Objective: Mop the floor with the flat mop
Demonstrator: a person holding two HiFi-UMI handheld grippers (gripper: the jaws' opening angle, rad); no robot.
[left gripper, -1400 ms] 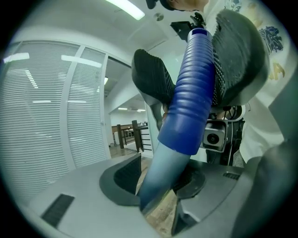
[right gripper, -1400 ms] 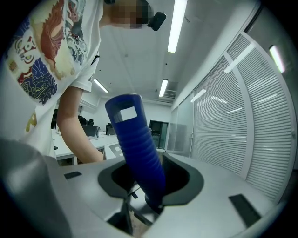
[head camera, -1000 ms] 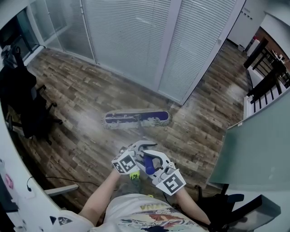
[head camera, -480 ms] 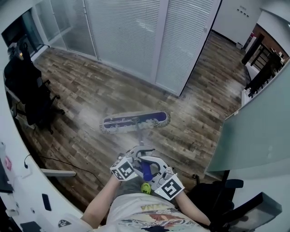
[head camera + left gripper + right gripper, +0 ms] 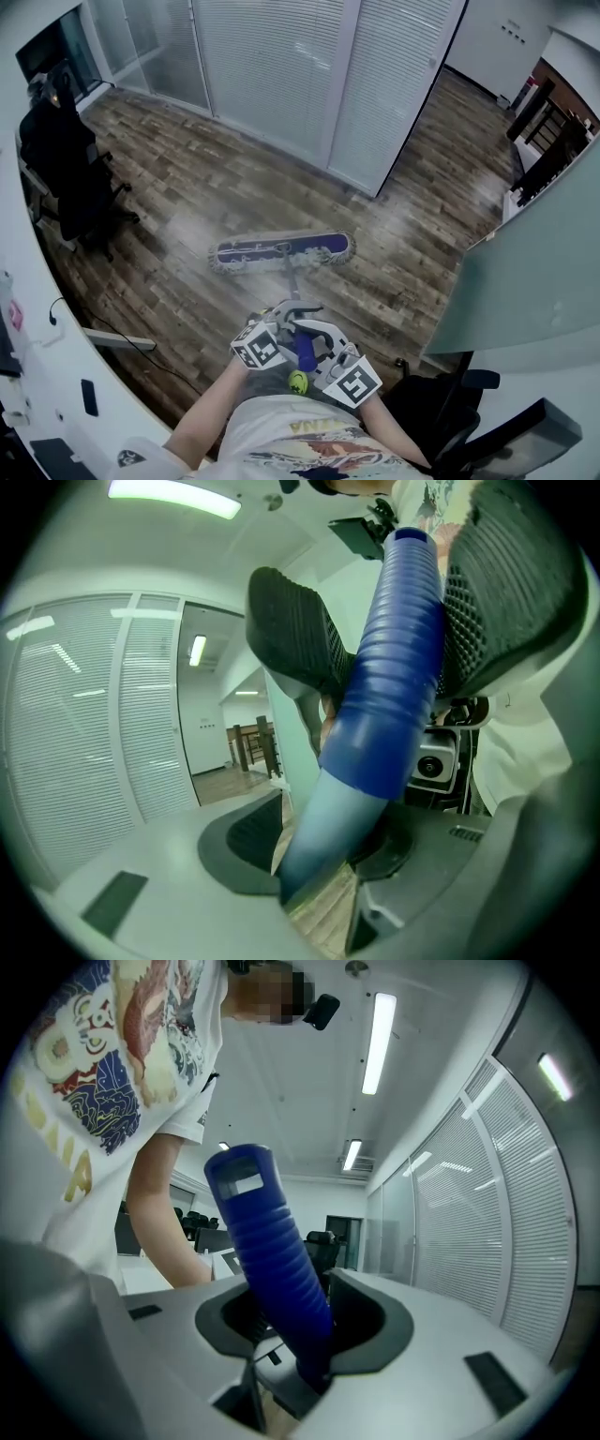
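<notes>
Wearing a white short-sleeved T-shirt (image 5: pixel 281 441), loose at the body. Carrying a large front print (image 5: pixel 103 1063) on it: navy swirls and scale-like patterning, red-orange figure work, cream patches. Showing yellow-gold block lettering (image 5: pixel 302 428) along the print's upper edge, repeating down one side in the right gripper view; not reading it, too distorted. Leaving forearms (image 5: pixel 211 412) bare below wide sleeve hems (image 5: pixel 192 1115). Wearing a small black camera unit (image 5: pixel 322 1009) at the head. Possibly wearing grey trousers (image 5: pixel 274 382) under the shirt hem, view being too cramped to confirm.
</notes>
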